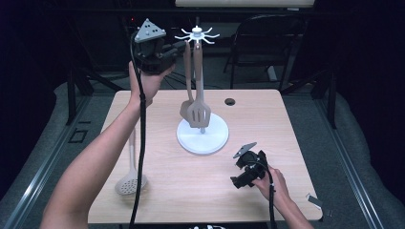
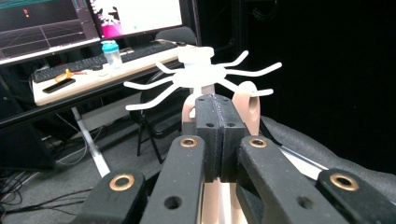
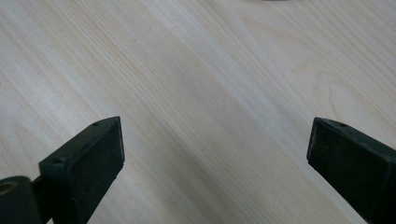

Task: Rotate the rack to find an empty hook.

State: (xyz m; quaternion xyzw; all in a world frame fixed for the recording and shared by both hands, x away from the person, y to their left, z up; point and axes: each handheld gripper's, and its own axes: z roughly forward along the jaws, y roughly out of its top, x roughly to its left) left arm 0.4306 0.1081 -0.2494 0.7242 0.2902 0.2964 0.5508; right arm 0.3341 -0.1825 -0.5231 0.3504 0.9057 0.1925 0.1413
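Observation:
A white utensil stand (image 1: 213, 139) with a star of hooks (image 2: 198, 70) at its top stands mid-table. Two beige utensils hang from it: a slotted spatula (image 1: 198, 113) and a second spatula (image 1: 185, 110) just behind it. My left gripper (image 1: 179, 47) is raised to the hooks' height, left of the handle tops. In the left gripper view its jaws (image 2: 215, 109) are shut, pads together, right in front of the hanging handle loops (image 2: 247, 105); nothing shows between the pads. My right gripper (image 1: 237, 181) rests low at the front right, open (image 3: 215, 140) over bare wood.
A beige skimmer spoon (image 1: 130, 183) lies near the table's left front edge, under the left forearm. A cable hole (image 1: 230, 101) sits at the back. A black chair (image 1: 267, 43) stands behind the table, and a desk with monitors and a keyboard (image 2: 93, 70) beyond.

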